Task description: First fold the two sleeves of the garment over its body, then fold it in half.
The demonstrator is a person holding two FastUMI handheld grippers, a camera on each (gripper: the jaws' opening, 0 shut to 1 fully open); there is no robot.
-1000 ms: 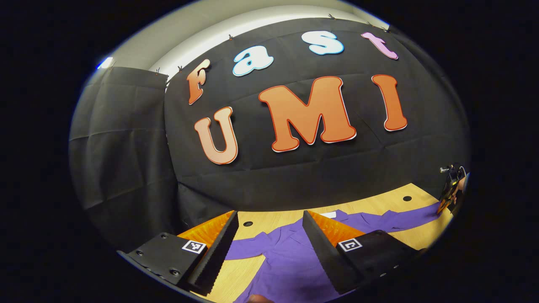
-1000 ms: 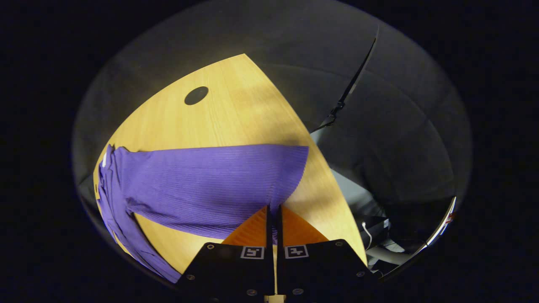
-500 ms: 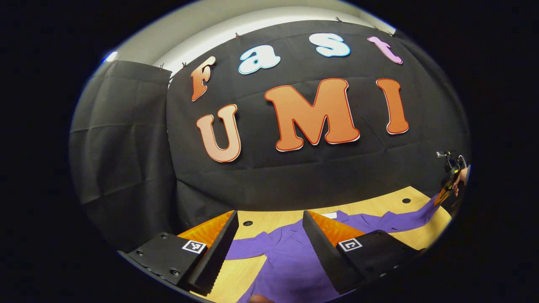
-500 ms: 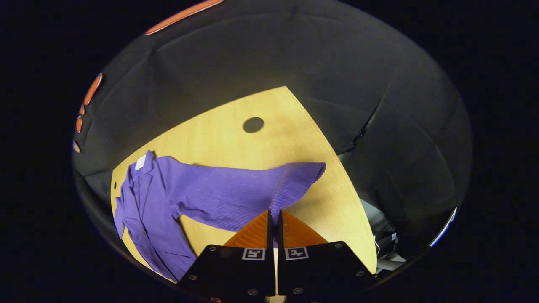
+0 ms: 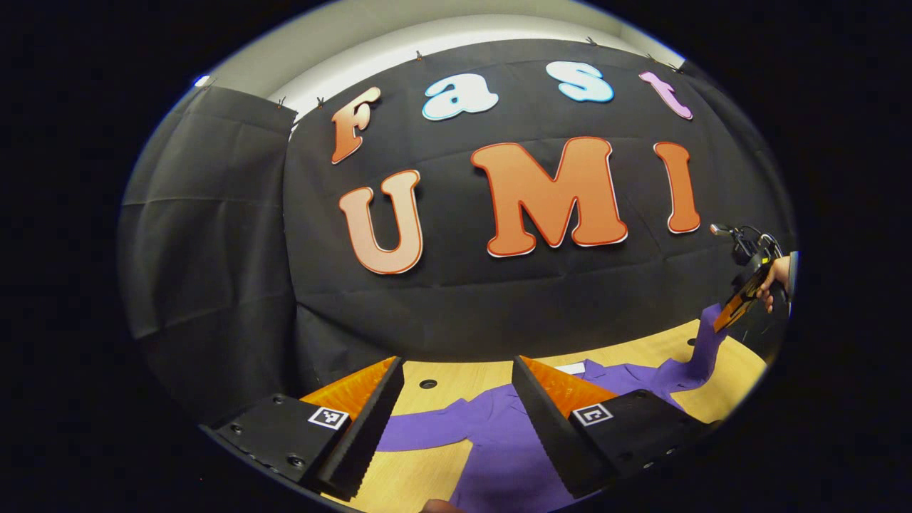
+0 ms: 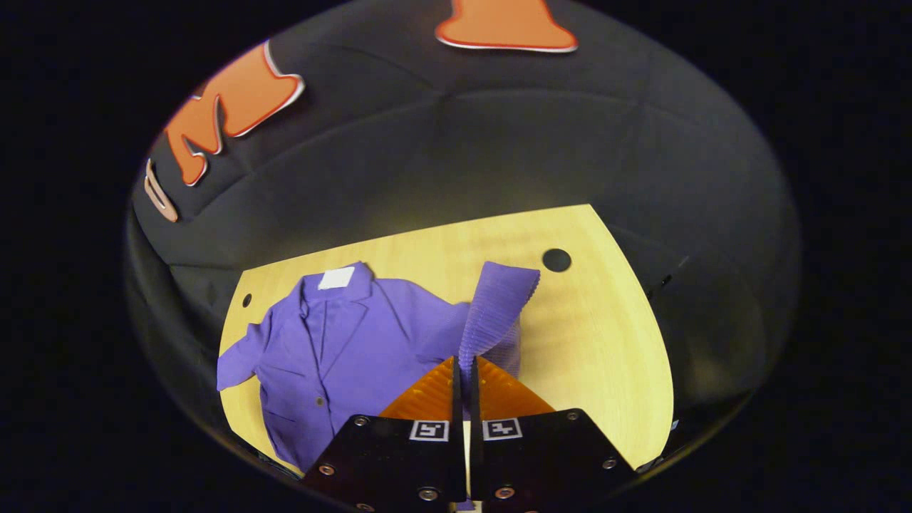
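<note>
The left gripper (image 5: 456, 399) hangs low over the near edge of the tabletop (image 5: 491, 372) with its two fingers spread wide and nothing between them. Seen through that gap, the purple garment (image 5: 499, 434) lies flat on the wood, one sleeve (image 5: 420, 431) stretched out toward the left finger and the body running on under the right one. Farther right in the left gripper view, the other sleeve (image 5: 702, 342) rises off the wood to the right gripper (image 5: 734, 312), held in a hand (image 5: 775, 274) at the picture's edge.

In the right gripper view the garment (image 6: 342, 349) lies face up on the left half of the tabletop (image 6: 591, 342), collar with a white tag (image 6: 335, 278) toward the far wall, its free sleeve (image 6: 239, 356) pointing left. Just right of the body, the lifted ribbed sleeve (image 6: 495, 306) stands up from the wood, its cuff uppermost, and its lower edge is pinched between the closed fingers of the right gripper (image 6: 463, 385).

The tabletop is pale wood with a rounded right end and small dark round holes (image 6: 556, 259) near its far edge. Black cloth (image 6: 499, 149) hangs behind and beside it; a strip of light wall (image 5: 399, 43) shows above the cloth in the left gripper view.
</note>
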